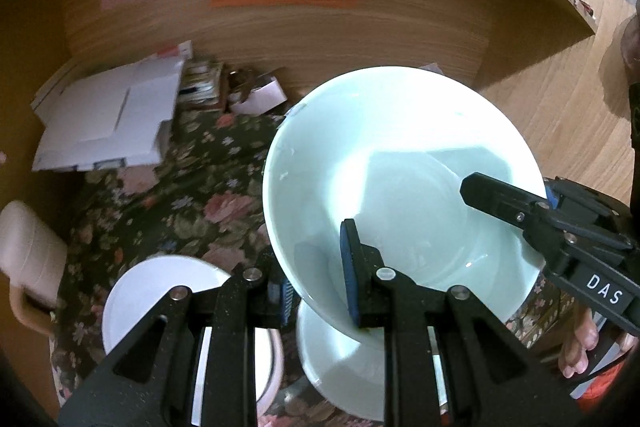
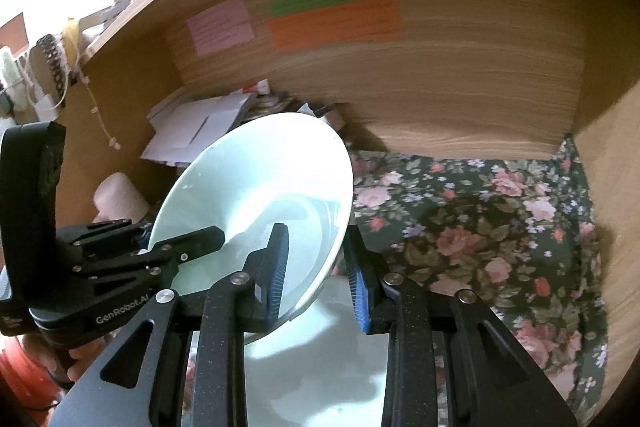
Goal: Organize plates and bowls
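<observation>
Left wrist view: a pale green bowl (image 1: 400, 179) hangs tilted above the floral cloth (image 1: 192, 211), lifted off a second pale green dish (image 1: 340, 355) directly beneath it, probably so the two can be sorted or stacked. The left gripper (image 1: 316, 283) has its fingers astride the bowl's near rim, one blue pad inside, the other outside under the wall; it looks clamped on the rim. At the bowl's right rim the right gripper (image 1: 516, 197) has one finger inside; its other finger is hidden. The bowl is empty. Left of the bowl, a white plate (image 1: 160, 291) lies on the cloth, also empty.

Right wrist view: the bowl (image 2: 260, 195) tips steeply toward the camera. The right gripper (image 2: 316, 267) straddles its rim, the inner pad against the wall, the outer pad standing just clear, so whether it grips I cannot tell. The left gripper (image 2: 176, 243) holds the bowl's left rim. Below the bowl lies the pale dish (image 2: 320, 367), nothing in it. Two holds likely steady the bowl's weight.
</observation>
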A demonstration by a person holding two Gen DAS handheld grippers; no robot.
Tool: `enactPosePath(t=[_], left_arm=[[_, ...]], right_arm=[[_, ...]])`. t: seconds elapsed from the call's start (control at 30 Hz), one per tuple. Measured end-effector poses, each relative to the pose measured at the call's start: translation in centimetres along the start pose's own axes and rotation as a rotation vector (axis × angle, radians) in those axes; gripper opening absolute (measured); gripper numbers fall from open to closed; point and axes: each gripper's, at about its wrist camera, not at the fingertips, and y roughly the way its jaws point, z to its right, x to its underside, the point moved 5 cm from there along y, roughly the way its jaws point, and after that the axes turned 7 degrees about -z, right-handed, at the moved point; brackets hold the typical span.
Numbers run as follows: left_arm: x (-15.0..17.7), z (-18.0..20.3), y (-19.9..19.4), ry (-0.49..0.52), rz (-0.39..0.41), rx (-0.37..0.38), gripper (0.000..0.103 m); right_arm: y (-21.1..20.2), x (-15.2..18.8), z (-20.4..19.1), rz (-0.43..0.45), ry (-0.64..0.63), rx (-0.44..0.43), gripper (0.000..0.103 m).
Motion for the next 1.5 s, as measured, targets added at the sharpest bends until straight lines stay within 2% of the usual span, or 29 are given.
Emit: enactPosePath(t=[0.37,0.87,1.5], left_arm=[[2.9,-4.1,-1.7,-0.077,-0.003,-0.047,0.021],[6.8,-9.5,-2.2,-0.163,-0.037,-0.080,0.021],[9.6,-13.0,-1.0,-0.232,-0.098,-0.098,0.021]], right_arm=[[2.7,0.7,-4.7,-0.050,-0.057,-0.087,0.026],[6.2,2.2,-9.5,-0.133,-0.107,-0.174,0.026],[10.6,4.7,-11.3,-0.254,-0.096,-0.205,0.026]])
